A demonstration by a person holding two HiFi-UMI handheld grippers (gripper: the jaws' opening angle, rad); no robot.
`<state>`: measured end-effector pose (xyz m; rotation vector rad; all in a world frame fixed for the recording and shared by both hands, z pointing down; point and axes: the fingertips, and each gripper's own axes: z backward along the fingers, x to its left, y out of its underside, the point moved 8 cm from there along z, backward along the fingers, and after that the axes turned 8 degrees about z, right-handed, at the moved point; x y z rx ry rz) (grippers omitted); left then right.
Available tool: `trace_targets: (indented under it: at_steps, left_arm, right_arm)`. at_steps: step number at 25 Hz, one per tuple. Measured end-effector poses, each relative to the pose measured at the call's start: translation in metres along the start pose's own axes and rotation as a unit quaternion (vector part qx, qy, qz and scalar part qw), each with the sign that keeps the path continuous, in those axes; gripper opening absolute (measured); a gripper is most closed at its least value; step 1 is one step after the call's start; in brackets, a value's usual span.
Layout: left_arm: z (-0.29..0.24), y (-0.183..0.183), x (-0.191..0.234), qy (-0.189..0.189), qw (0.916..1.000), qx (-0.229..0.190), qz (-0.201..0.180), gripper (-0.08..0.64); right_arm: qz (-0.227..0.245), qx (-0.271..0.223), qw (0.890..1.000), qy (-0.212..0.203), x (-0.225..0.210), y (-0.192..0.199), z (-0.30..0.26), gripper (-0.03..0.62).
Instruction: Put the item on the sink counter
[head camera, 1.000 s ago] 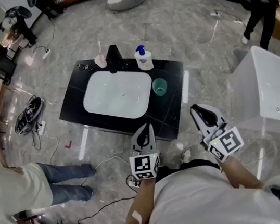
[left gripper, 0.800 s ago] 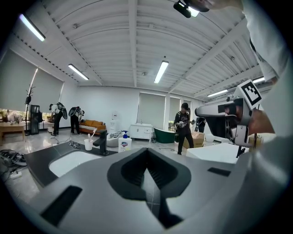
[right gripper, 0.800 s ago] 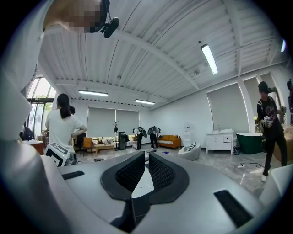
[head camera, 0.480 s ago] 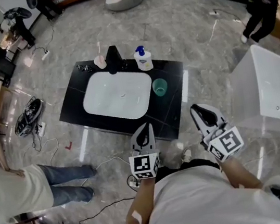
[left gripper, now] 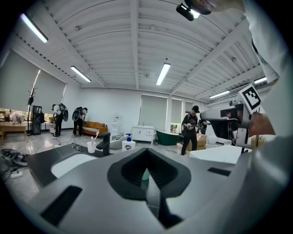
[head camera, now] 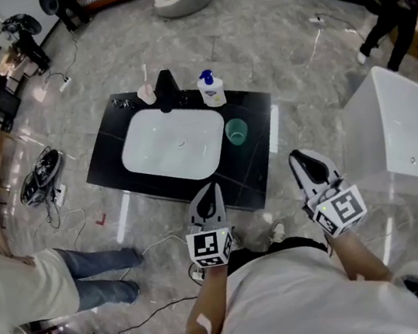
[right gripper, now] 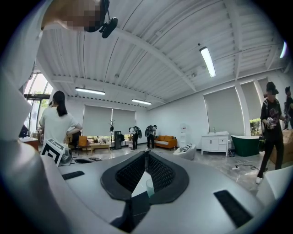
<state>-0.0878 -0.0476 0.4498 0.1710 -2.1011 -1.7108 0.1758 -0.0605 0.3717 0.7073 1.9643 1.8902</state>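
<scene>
Green cup (head camera: 236, 130) stands upright on the black sink counter (head camera: 260, 164), just right of the white basin (head camera: 174, 143). Soap bottle (head camera: 211, 89), faucet (head camera: 166, 90) and toothbrush cup (head camera: 147, 93) line the back edge. No item shows off the counter, so the target can't be told. Left gripper (head camera: 210, 189) and right gripper (head camera: 299, 157) hang short of the near edge, jaws closed, both empty. Likely best: open jaws before approach, come in level, set down on bare counter clear of the basin rim.

Soap bottle (head camera: 212, 89) label: blue print is seen, but too small to be read.
Left gripper (head camera: 212, 188) cube: a black-and-white square marker is carried, without letters.
Right gripper (head camera: 297, 158) cube: likewise.
Legible text: none.
</scene>
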Motion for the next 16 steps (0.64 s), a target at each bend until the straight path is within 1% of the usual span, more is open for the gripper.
trace_targets:
  at_steps: [5, 16]
  left_arm:
    - [0.0, -0.008, 0.005, -0.005, 0.9999, -0.009, -0.001, 0.003]
    - [-0.003, -0.007, 0.015, -0.011, 0.9999, -0.008, 0.003, 0.003]
  right_arm:
    - [0.001, 0.001, 1.0, 0.01, -0.007, -0.002, 0.001, 0.049]
    - [0.002, 0.0, 1.0, 0.006, -0.005, -0.001, -0.009, 0.049]
